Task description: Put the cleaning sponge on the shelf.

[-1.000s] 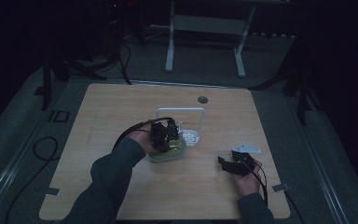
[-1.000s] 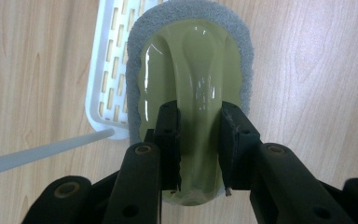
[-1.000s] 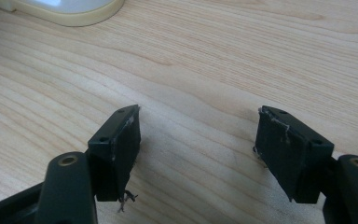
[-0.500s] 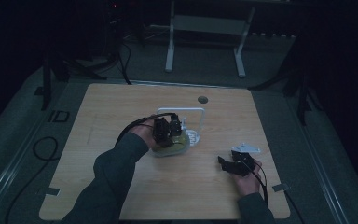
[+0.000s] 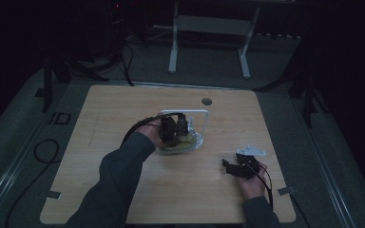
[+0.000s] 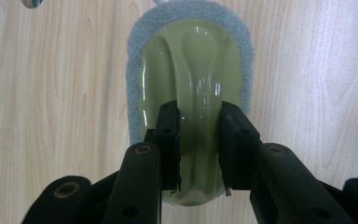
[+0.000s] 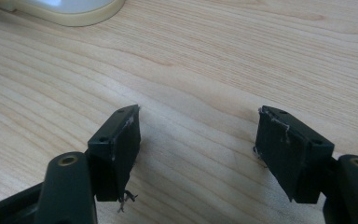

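Observation:
An olive-green plastic scrubber with a grey sponge rim lies lengthwise on the wooden table. My left gripper is shut on the raised ridge of its handle, one jaw on each side. In the high view the left gripper is at the table's middle, over the scrubber. My right gripper is low at the front right. In its own view the right gripper stands open just above bare wood, nothing between its jaws.
A white rectangular frame stands just behind the scrubber. A cream-rimmed white object lies ahead of the right gripper. A round grey hole sits near the table's far edge. Cables trail from both grippers.
My left gripper and the scrubber have shifted a little toward the far side of the table. The right gripper has stayed where it was, open.

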`<state>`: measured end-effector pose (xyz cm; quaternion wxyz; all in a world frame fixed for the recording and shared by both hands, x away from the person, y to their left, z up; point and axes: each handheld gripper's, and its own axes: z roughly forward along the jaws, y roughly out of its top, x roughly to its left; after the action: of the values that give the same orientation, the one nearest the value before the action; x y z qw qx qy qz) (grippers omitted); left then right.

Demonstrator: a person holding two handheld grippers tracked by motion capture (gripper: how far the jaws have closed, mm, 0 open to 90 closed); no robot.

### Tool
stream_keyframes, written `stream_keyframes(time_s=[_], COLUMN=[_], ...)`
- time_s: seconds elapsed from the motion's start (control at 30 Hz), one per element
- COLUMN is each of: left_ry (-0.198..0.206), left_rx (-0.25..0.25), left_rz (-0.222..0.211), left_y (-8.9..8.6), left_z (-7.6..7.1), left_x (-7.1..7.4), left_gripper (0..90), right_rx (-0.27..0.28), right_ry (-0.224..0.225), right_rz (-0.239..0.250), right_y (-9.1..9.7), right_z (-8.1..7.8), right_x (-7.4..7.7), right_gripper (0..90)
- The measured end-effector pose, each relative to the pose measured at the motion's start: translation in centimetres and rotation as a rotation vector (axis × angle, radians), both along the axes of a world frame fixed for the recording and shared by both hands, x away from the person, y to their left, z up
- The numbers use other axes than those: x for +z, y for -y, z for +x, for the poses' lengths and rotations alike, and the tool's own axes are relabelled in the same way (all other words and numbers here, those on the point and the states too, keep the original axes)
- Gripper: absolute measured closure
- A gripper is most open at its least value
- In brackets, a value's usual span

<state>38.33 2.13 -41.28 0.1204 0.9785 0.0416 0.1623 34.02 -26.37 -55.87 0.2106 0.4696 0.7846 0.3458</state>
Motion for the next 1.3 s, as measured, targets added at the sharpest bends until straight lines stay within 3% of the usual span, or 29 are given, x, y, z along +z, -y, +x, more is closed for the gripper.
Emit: stream_keyframes(time_s=[0.47, 1.3], left_ry=[0.020, 0.056], left_rx=[-0.023, -0.033], left_rz=[0.002, 0.057], left_y=[0.8, 2.2], left_z=[0.6, 1.7], left_x=[-0.7, -2.5], left_gripper=[71.5, 71.5], right_rx=[0.000, 0.001], right_ry=[0.000, 0.000], right_rz=[0.000, 0.000], right_y=[0.0, 0.0], right_z=[0.0, 0.0], right_x=[0.0, 0.0], right_gripper=[30.3, 30.3])
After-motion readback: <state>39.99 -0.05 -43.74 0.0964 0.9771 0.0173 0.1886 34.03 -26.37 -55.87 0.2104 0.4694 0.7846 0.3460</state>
